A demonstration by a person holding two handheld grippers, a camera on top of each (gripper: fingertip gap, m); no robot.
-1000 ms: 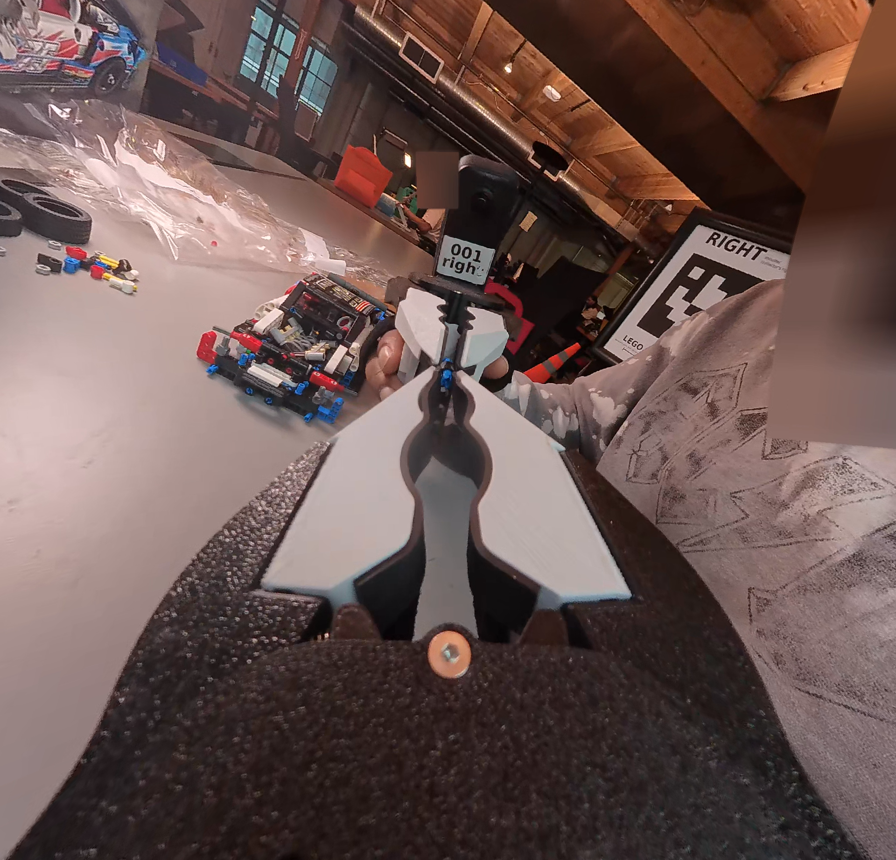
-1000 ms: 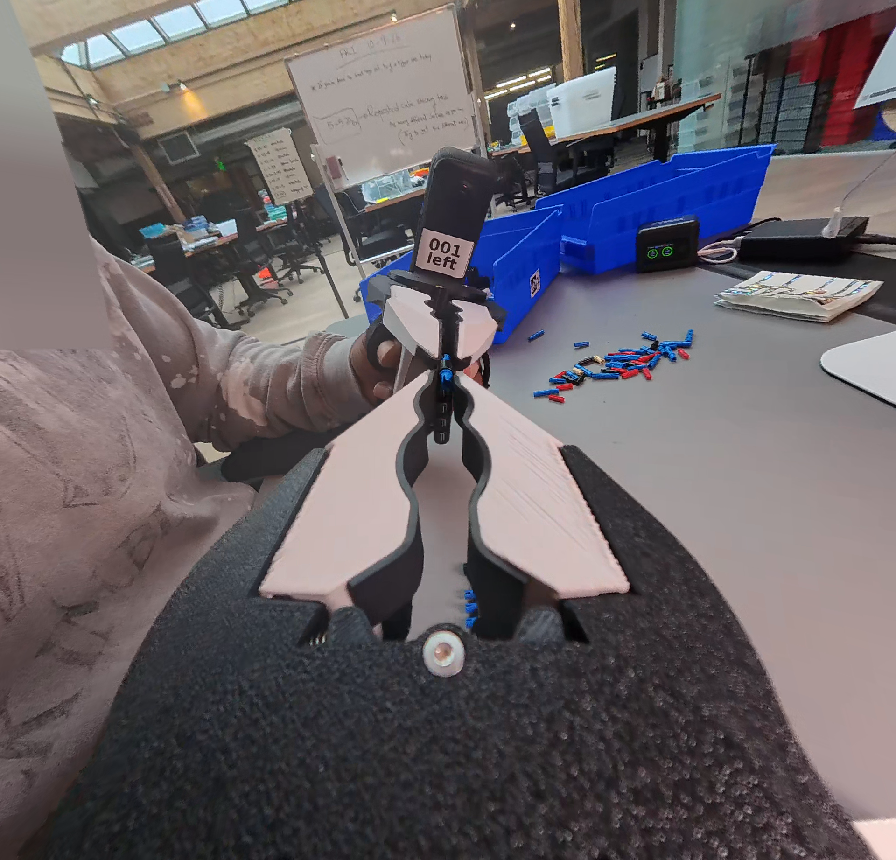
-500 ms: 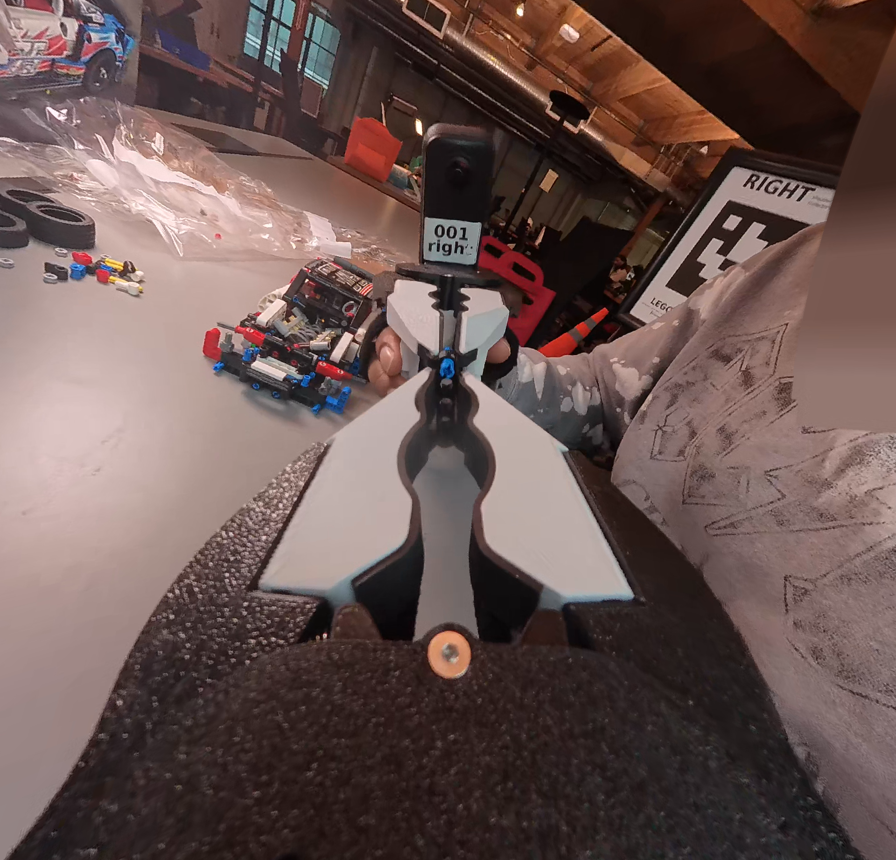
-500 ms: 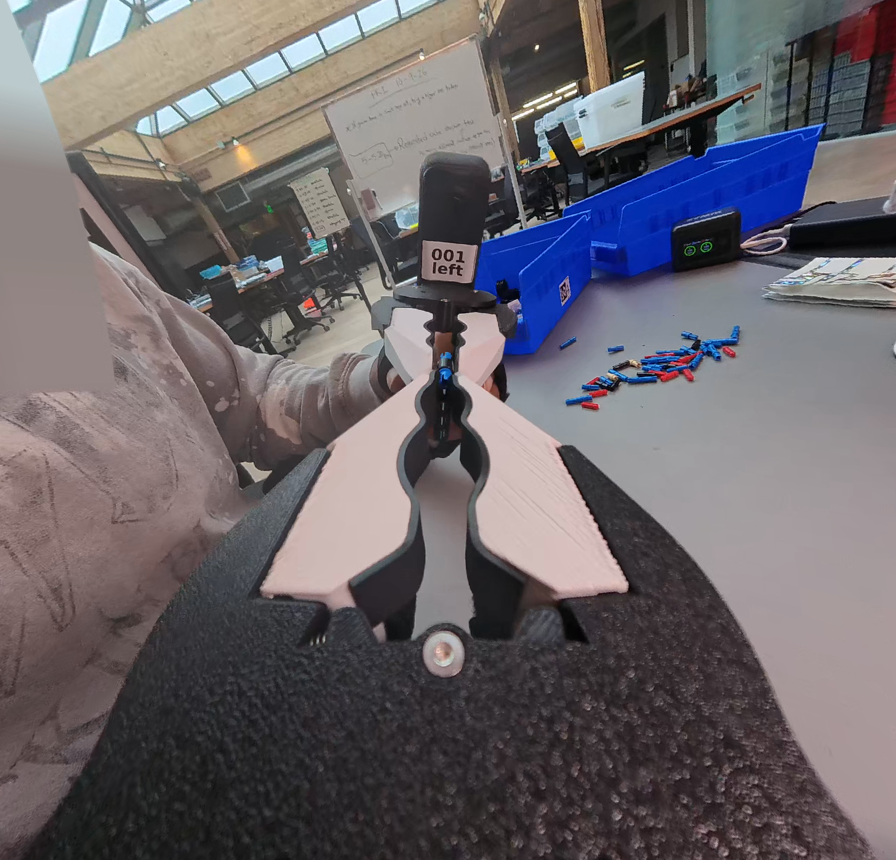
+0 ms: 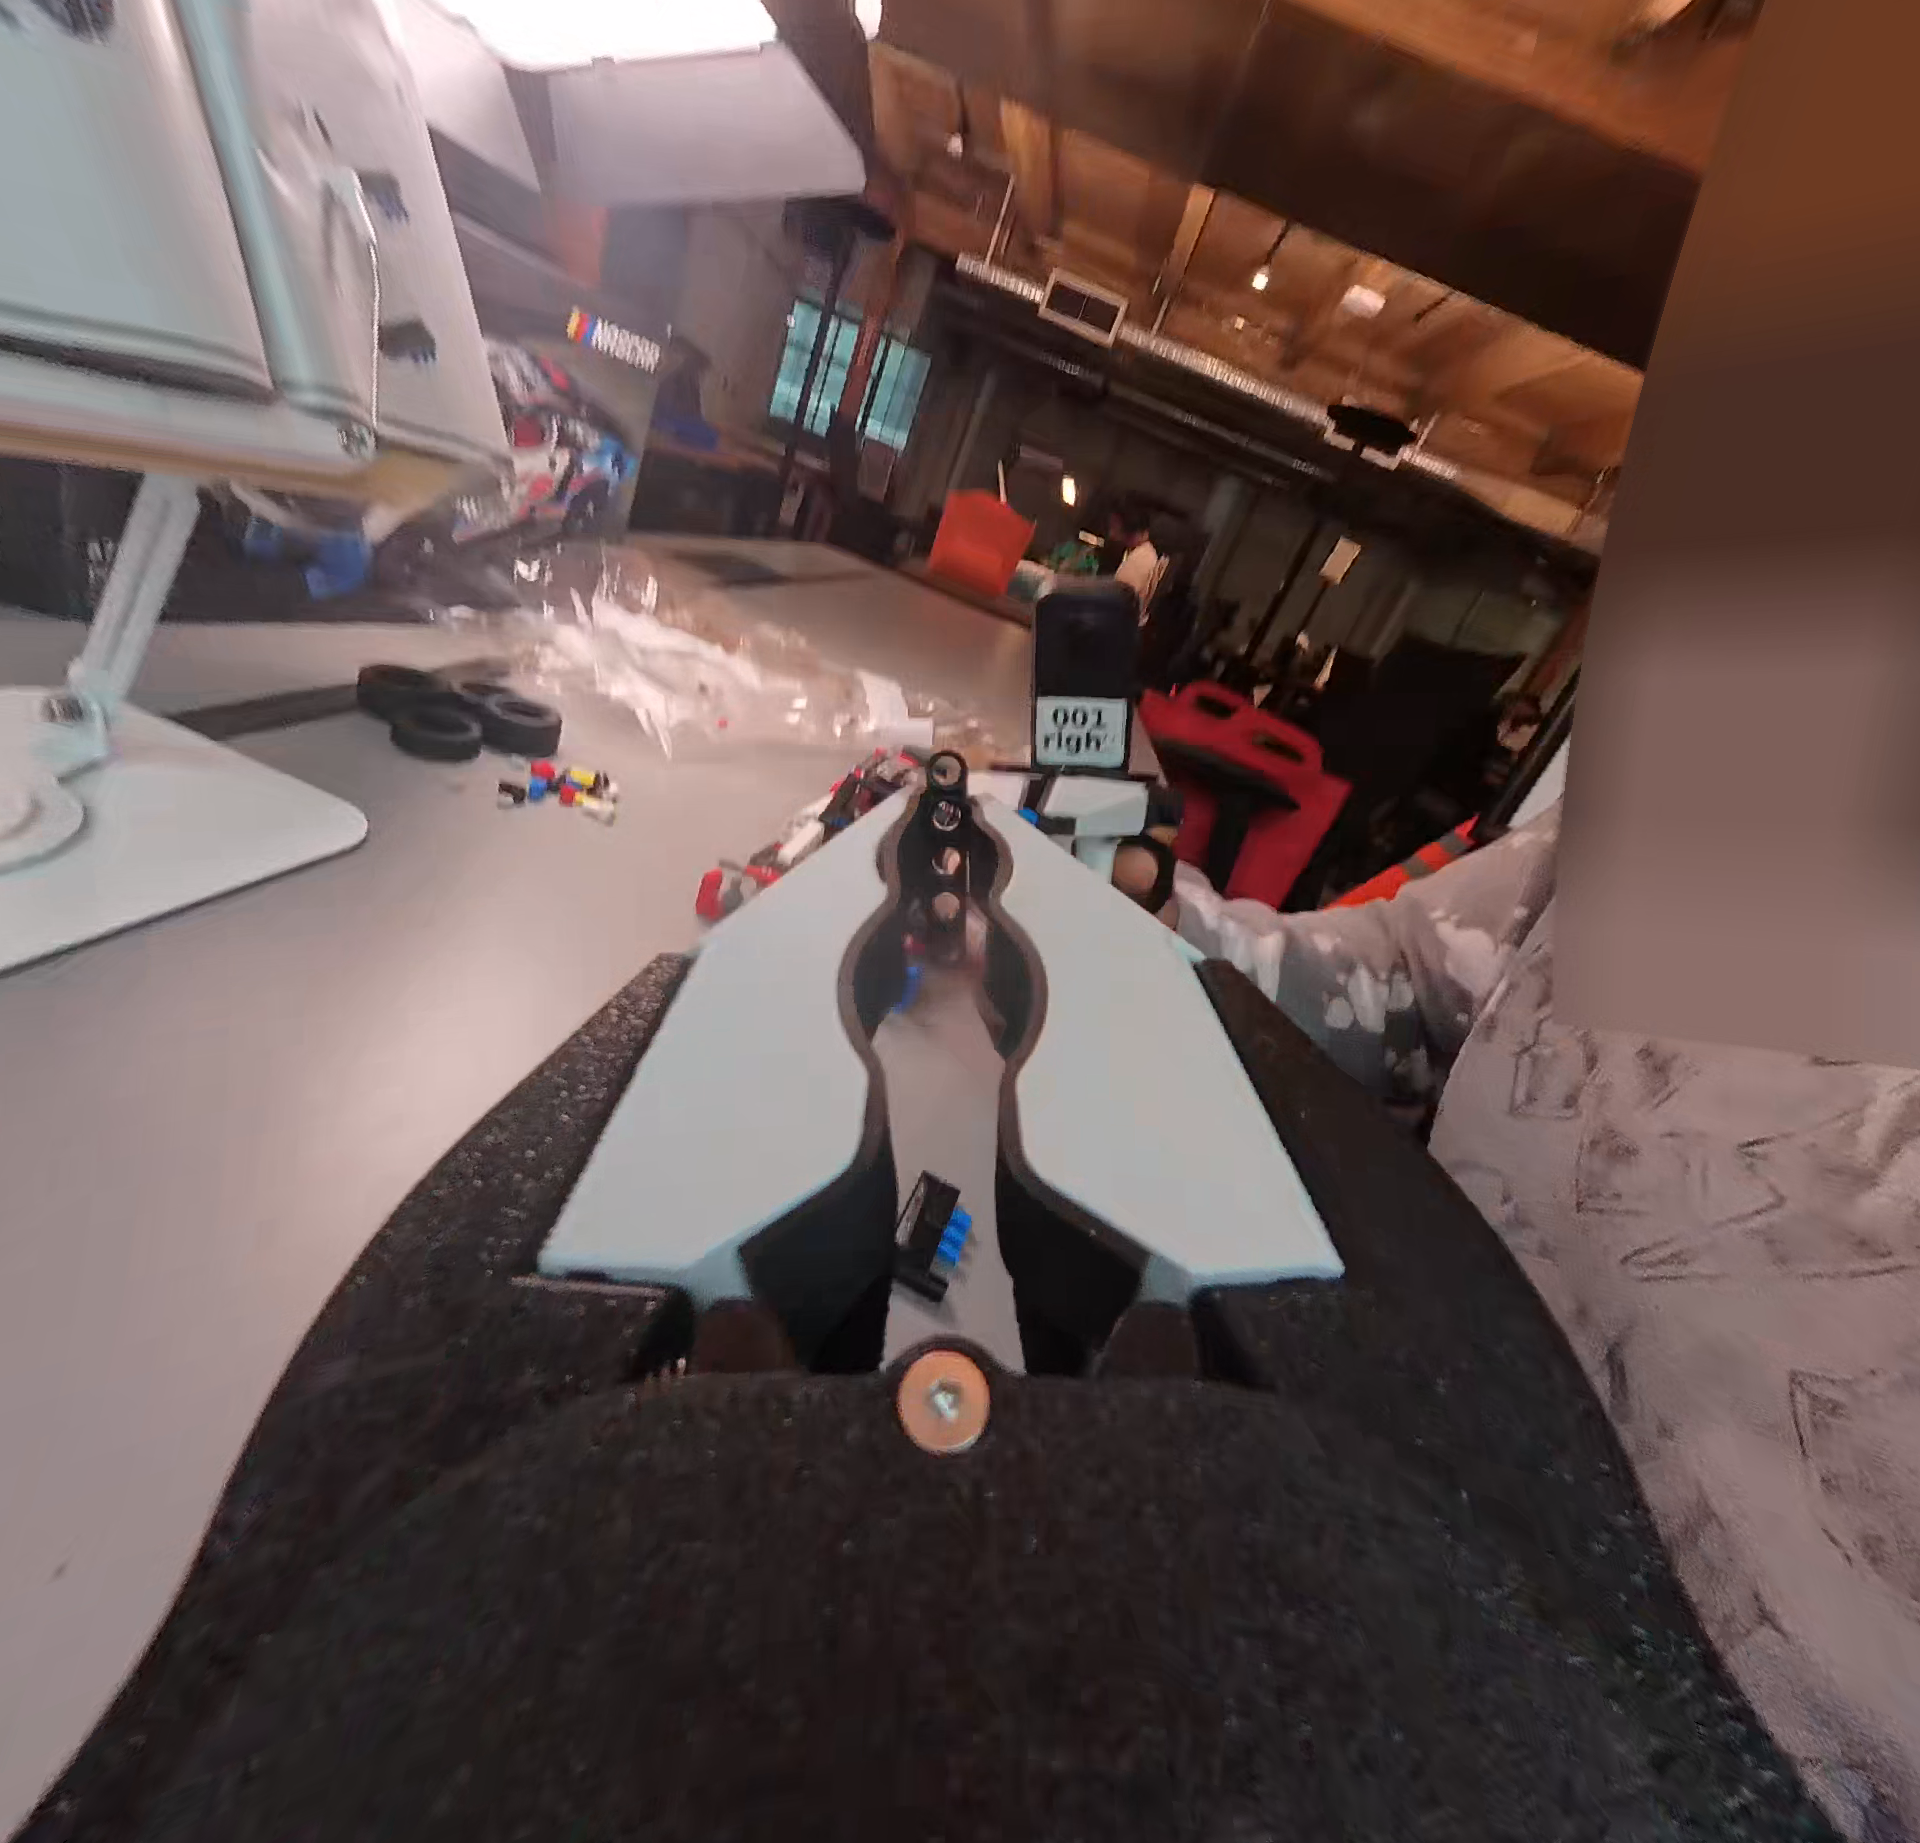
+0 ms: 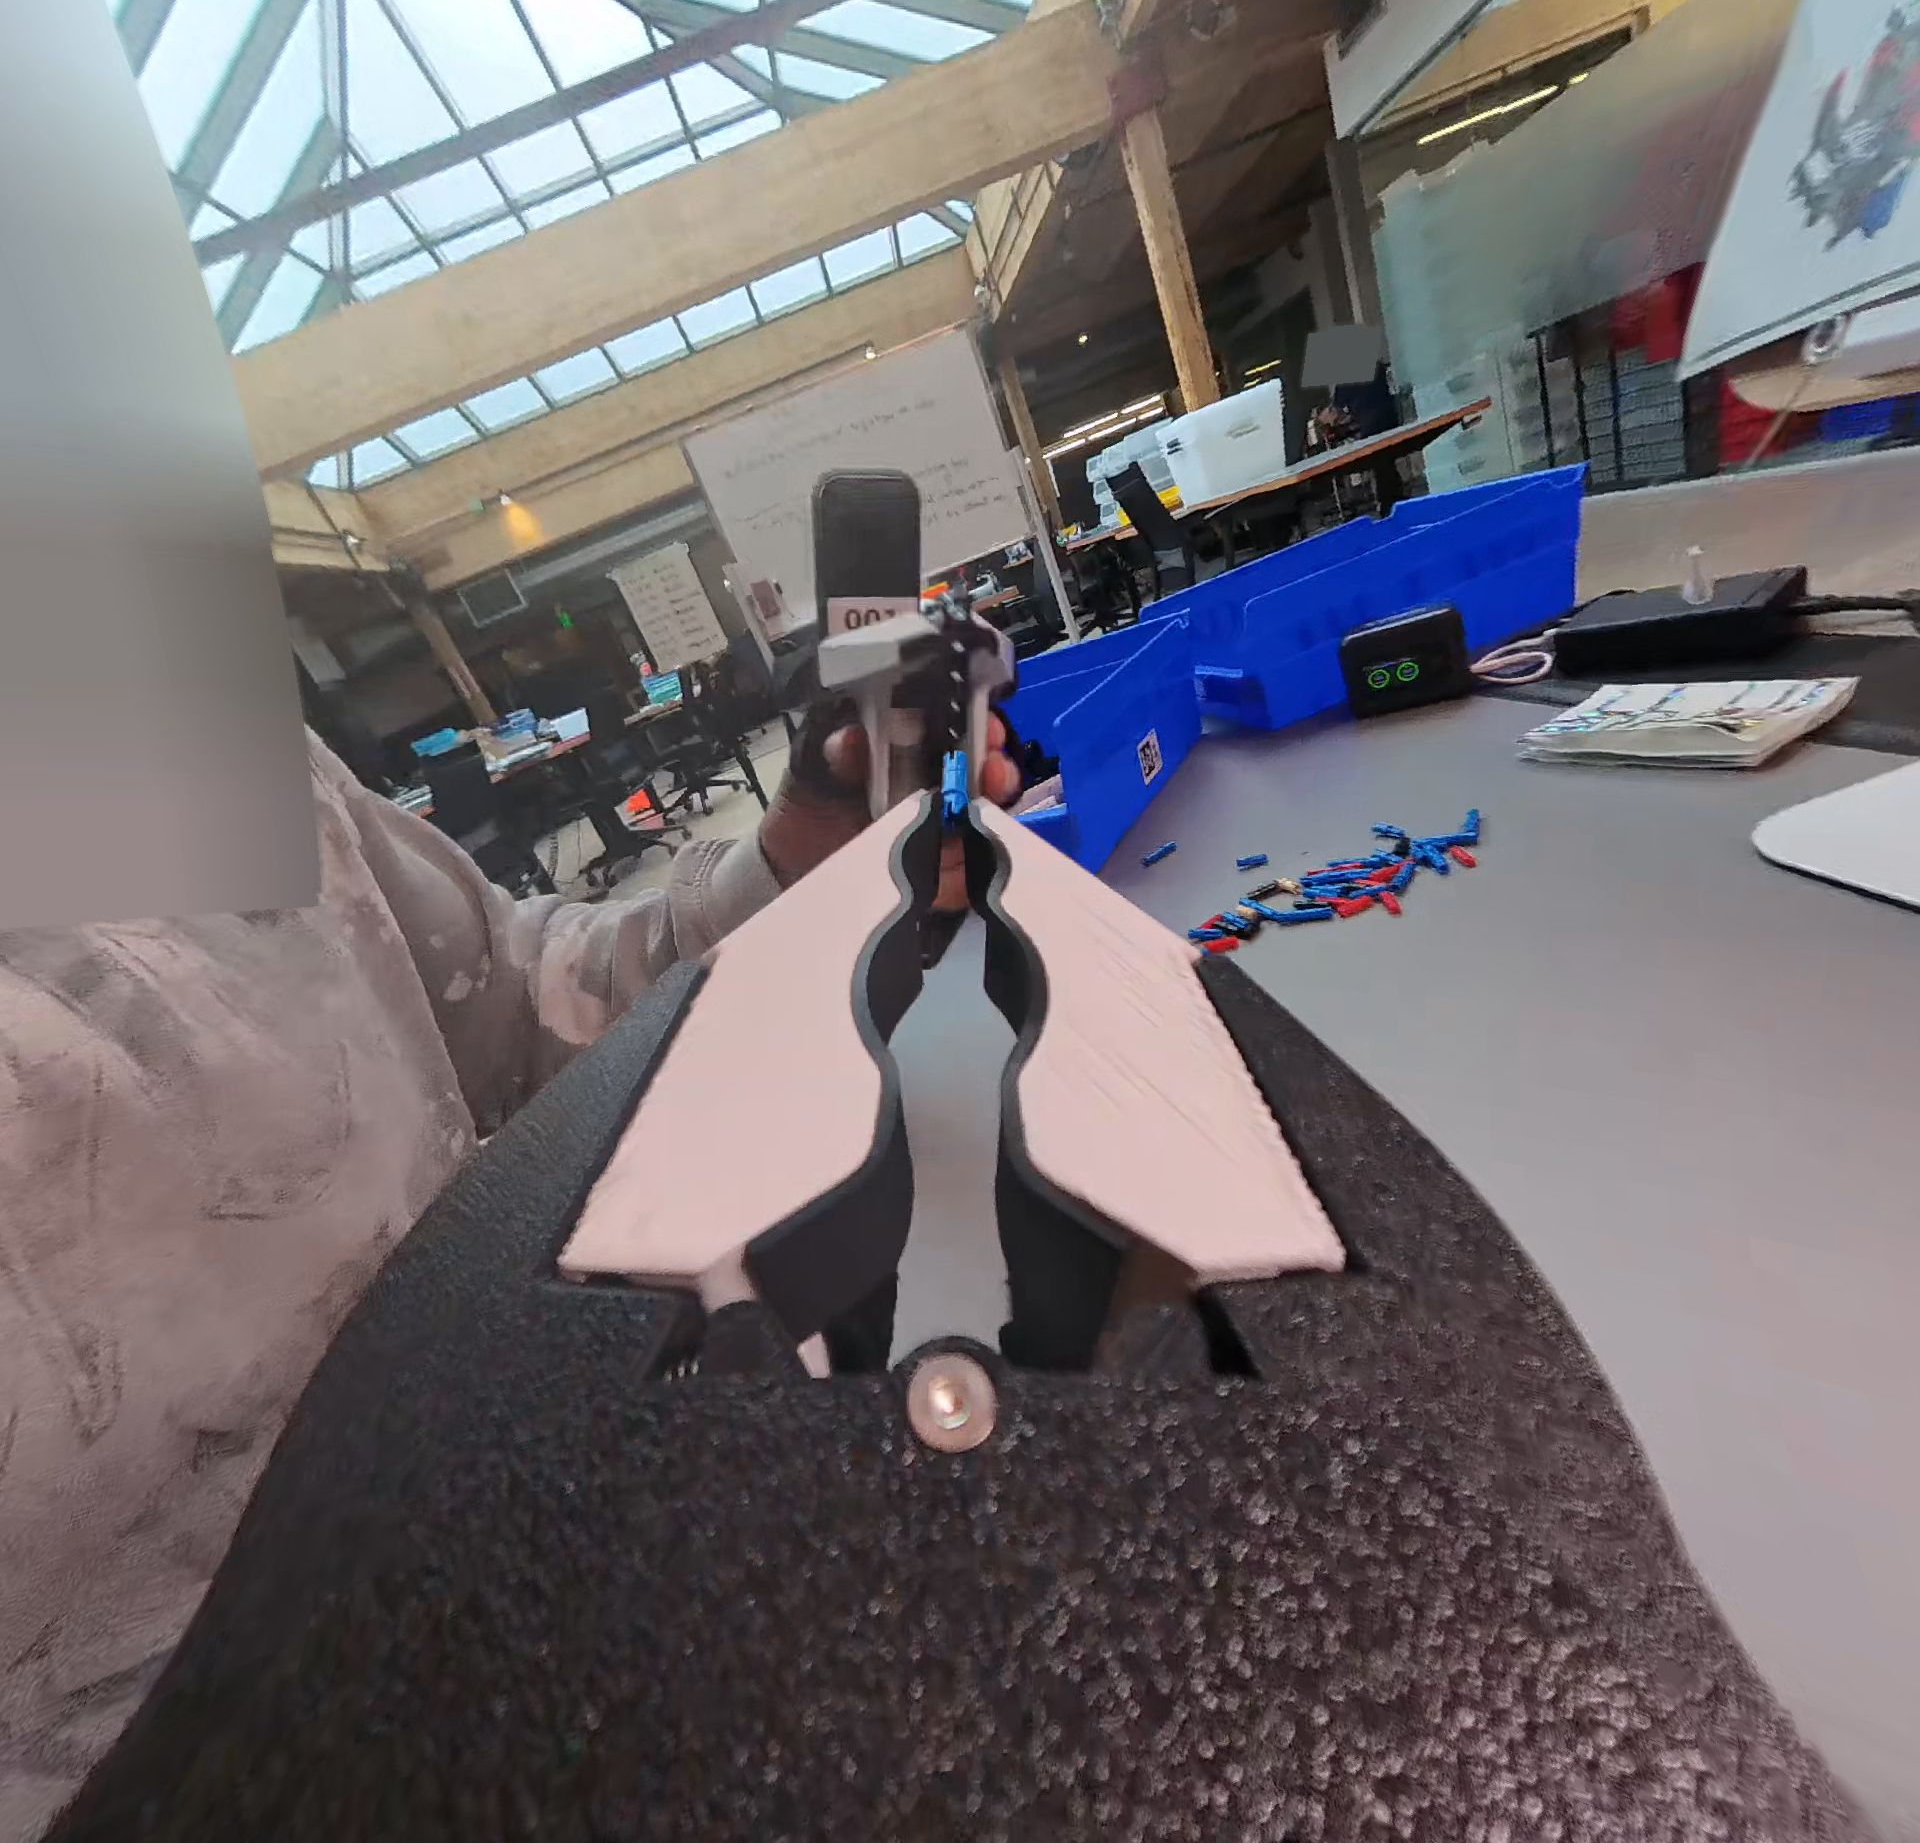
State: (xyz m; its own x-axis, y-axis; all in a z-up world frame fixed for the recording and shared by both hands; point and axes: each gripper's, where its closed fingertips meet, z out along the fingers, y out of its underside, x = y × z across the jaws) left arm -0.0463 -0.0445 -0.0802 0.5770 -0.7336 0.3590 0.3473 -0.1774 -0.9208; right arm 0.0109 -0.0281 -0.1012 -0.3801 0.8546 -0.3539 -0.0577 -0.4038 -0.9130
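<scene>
My left gripper (image 5: 943, 791) is shut on a black holed beam (image 5: 943, 863) that sticks up between its tips. My right gripper (image 6: 951, 825) is shut on a small blue pin (image 6: 954, 787) standing out of its tips. In the right wrist view the left gripper (image 6: 902, 663) is just beyond and left of the pin, tilted, with the black beam (image 6: 961, 666) in it. In the left wrist view the right gripper (image 5: 1091, 806) is right of my tips, held by a hand. The pin and the beam are apart.
A partly built toy car (image 5: 790, 848) lies on the grey table (image 5: 312, 1066) behind my left fingers. Black tyres (image 5: 457, 718), small loose pieces (image 5: 561, 785), plastic bags (image 5: 727, 671) and a monitor base (image 5: 156, 837) lie left. Blue bins (image 6: 1299, 630), a pin pile (image 6: 1351, 874) and a booklet (image 6: 1683, 718) lie right. The gap from one gripper's tips to the other's is roughly 7 centimeters.
The two grippers met tip to tip around the pin and beam; now they have drawn apart. The left view has swung left and blurred. The left gripper has tilted.
</scene>
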